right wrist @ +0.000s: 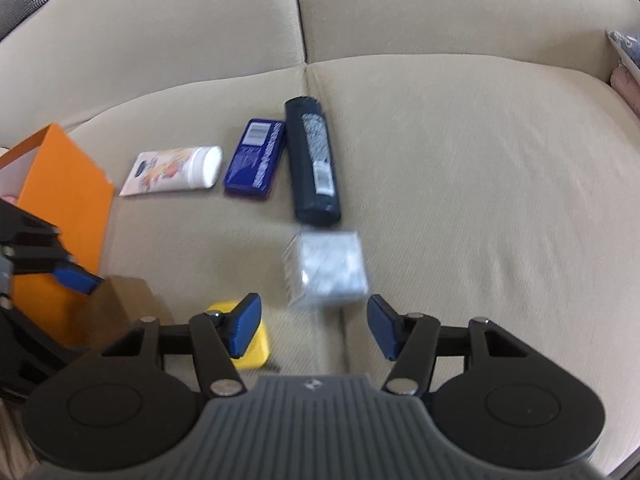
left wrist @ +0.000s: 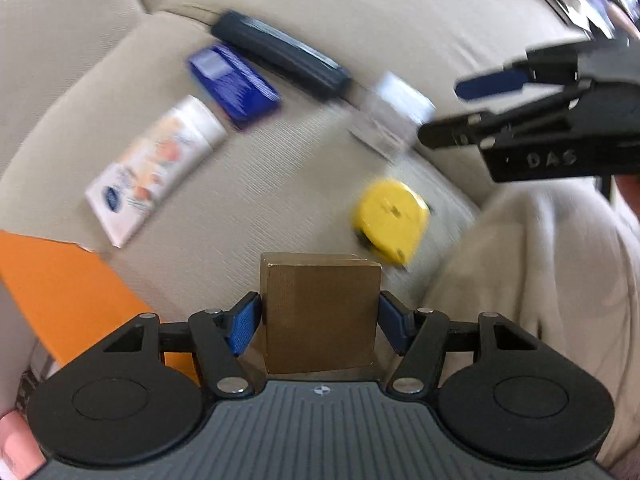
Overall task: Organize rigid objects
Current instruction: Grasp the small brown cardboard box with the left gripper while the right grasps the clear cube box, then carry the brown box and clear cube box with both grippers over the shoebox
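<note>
A brown block (left wrist: 320, 316) sits between the blue pads of my left gripper (left wrist: 319, 325), which press on both its sides. From the right wrist view the same block (right wrist: 120, 304) rests beside the orange box, with a left finger (right wrist: 76, 278) against it. My right gripper (right wrist: 314, 326) hangs open over the sofa cushion with nothing between its fingers. A silvery cube (right wrist: 326, 270) lies just beyond its fingertips. A yellow tape measure (right wrist: 256, 350) is partly hidden behind its left finger. In the left wrist view the right gripper (left wrist: 442, 112) hovers near the blurred cube (left wrist: 394, 116).
An orange box (right wrist: 64, 200) stands open at the left on the beige sofa seat (right wrist: 460, 184). In a row behind lie a white tube (right wrist: 176, 170), a blue flat box (right wrist: 256, 158) and a dark bottle (right wrist: 314, 164). A person's light trouser leg (left wrist: 532, 280) is at right.
</note>
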The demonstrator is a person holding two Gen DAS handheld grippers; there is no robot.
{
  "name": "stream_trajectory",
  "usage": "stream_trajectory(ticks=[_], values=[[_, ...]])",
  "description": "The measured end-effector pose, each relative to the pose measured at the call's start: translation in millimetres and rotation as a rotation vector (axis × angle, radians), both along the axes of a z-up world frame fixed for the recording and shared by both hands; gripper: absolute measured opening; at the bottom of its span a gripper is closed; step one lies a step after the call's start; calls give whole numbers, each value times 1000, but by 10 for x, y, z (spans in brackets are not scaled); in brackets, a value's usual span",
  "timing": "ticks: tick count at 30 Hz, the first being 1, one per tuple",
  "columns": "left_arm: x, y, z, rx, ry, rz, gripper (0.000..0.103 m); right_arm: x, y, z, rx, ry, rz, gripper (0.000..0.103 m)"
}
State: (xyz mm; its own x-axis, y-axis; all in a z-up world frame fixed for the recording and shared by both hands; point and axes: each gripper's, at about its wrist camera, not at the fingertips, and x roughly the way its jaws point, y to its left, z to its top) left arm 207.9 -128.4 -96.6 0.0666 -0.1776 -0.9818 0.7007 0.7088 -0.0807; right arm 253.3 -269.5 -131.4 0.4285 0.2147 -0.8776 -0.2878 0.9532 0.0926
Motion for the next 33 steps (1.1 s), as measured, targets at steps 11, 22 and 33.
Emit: stream_trajectory(ticks=[11,22,33], values=[[219,68,-139,-48,14,147,73,536,-78,-306,71,133,-29,55],[99,172,12,-144,-16,216,72,366,-14,-192,70,104,-23,52],[-257,692,864,-298,-128,339,72,-175,399,668,104,-65,149,51]])
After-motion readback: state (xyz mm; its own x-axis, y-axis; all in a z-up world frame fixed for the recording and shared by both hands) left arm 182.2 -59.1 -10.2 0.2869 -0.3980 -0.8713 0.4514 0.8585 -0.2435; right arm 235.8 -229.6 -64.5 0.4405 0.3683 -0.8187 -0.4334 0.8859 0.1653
